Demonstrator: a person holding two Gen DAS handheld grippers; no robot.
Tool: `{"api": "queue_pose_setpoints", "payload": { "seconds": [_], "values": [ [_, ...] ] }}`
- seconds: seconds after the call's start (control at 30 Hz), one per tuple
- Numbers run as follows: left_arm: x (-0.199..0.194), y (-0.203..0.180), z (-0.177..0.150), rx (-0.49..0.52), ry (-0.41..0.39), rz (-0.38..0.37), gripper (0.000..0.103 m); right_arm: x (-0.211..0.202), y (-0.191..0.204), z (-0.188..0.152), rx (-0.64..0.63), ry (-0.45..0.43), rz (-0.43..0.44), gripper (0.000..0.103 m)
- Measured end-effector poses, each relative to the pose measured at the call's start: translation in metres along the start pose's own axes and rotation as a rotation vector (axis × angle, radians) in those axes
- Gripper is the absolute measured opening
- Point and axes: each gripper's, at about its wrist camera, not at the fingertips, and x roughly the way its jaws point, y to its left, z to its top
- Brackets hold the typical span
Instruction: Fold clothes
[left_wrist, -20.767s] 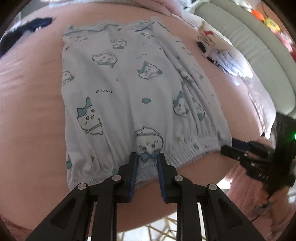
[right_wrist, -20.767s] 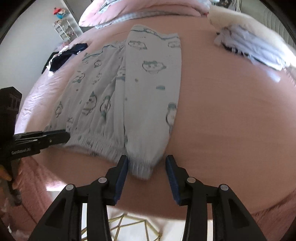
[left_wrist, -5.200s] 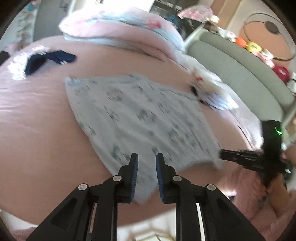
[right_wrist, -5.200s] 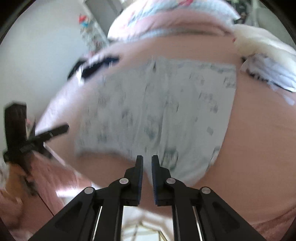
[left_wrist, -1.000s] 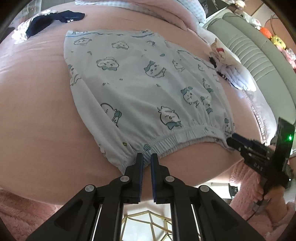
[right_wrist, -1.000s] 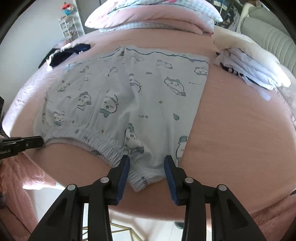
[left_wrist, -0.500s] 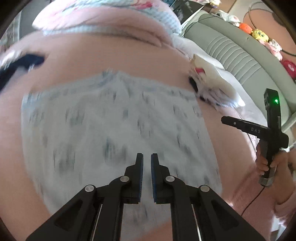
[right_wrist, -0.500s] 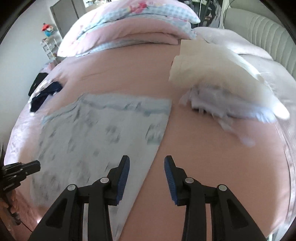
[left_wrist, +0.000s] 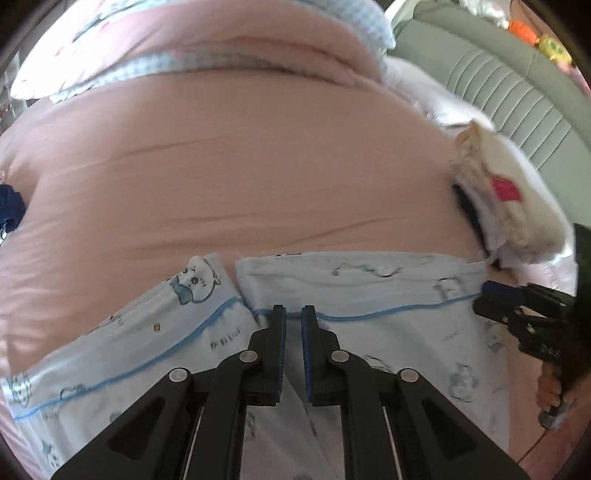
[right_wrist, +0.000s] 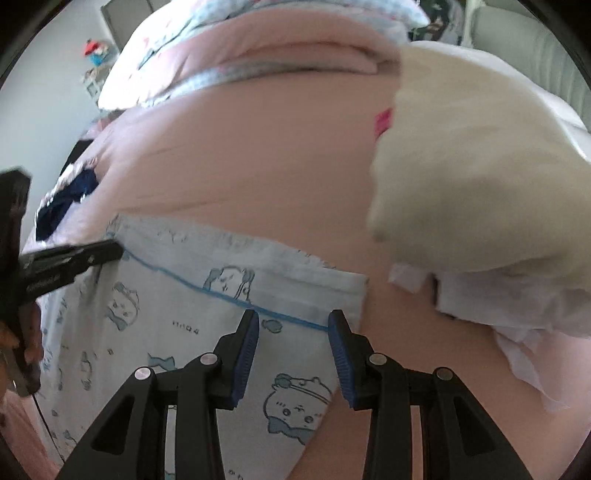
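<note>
A: Right, I've got both grippers over the far hem of the shorts (left_wrist: 369, 295), which lie flat on the pink bed (left_wrist: 240, 166). My left gripper (left_wrist: 293, 314) has its jaws nearly together; I see no cloth pinched between them. My right gripper (right_wrist: 293, 325) stands open, nothing between its pads, with the hem corner at its 1 o'clock.

B: How would you take the fold?

A: I'd pinch both at the blue stitch line, level with each other, lift only a little, and carry both evenly so the edge lands square.

B: What does each view add?

A: The left view shows the split between the legs at 11 o'clock from its tips. Only the right view shows the cream pile (right_wrist: 472, 166) at 2 o'clock, and a dark garment (right_wrist: 66, 199) at 10 o'clock.
</note>
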Motion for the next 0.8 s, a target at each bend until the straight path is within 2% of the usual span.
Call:
{"api": "queue_pose_setpoints", "payload": {
  "seconds": [0.1,0.13,0.17,0.23,0.27,0.3,0.37,0.43,0.47,0.5,0.53,0.57,0.6,0.63,0.67,0.7,0.77,0.8],
  "values": [
    [0.006,-0.006,0.000,0.016,-0.016,0.046,0.007,0.001,0.002,-0.003,-0.030,-0.030,-0.037,0.036],
    [0.004,-0.010,0.000,0.029,-0.037,0.072,0.007,0.000,0.003,-0.004,-0.037,-0.045,-0.057,0.029],
    [0.001,-0.012,0.000,0.032,-0.060,0.089,0.007,-0.002,0.004,-0.005,-0.043,-0.060,-0.077,0.008],
    [-0.007,-0.016,0.001,0.031,-0.104,0.118,0.009,-0.005,0.000,-0.006,-0.023,-0.074,-0.068,0.002],
    [-0.007,-0.014,0.002,0.019,-0.107,0.116,0.017,-0.008,-0.006,-0.006,0.010,-0.079,-0.052,0.001],
    [-0.006,-0.012,0.003,0.003,-0.106,0.110,0.032,-0.011,-0.010,-0.005,0.025,-0.084,-0.061,0.001],
    [-0.004,-0.006,0.004,-0.021,-0.108,0.114,0.046,-0.013,-0.016,-0.004,0.054,-0.070,-0.055,0.001],
    [0.000,0.000,0.006,-0.032,-0.103,0.121,0.046,-0.012,-0.021,-0.004,0.082,-0.039,-0.033,0.005],
    [0.002,0.000,0.007,-0.032,-0.102,0.121,0.046,-0.012,-0.024,-0.003,0.097,-0.024,-0.022,0.015],
    [0.004,0.000,0.008,-0.024,-0.101,0.112,0.046,-0.011,-0.026,-0.003,0.109,-0.011,-0.013,0.036],
    [0.006,-0.001,0.008,-0.014,-0.100,0.102,0.046,-0.009,-0.026,-0.005,0.112,-0.009,-0.013,0.047],
    [0.008,-0.002,0.009,-0.004,-0.098,0.092,0.039,-0.008,-0.023,-0.006,0.102,-0.017,-0.016,0.056],
    [0.011,-0.003,0.009,0.006,-0.097,0.081,0.025,-0.007,-0.020,-0.008,0.093,-0.025,-0.020,0.056],
    [0.013,-0.003,0.012,0.022,-0.096,0.074,0.021,-0.006,-0.016,-0.010,0.079,-0.034,-0.022,0.056],
    [0.014,-0.007,0.014,0.046,-0.094,0.076,0.018,-0.006,-0.012,-0.012,0.049,-0.048,-0.019,0.049],
    [0.015,-0.010,0.015,0.064,-0.093,0.080,0.013,-0.005,-0.008,-0.013,0.025,-0.058,-0.025,0.020],
    [0.015,-0.014,0.016,0.091,-0.104,0.085,0.006,-0.004,-0.001,-0.017,-0.007,-0.080,-0.020,0.006],
    [0.013,-0.015,0.017,0.100,-0.119,0.085,0.006,-0.007,0.000,-0.017,-0.007,-0.092,-0.020,0.005]
  ]
}}
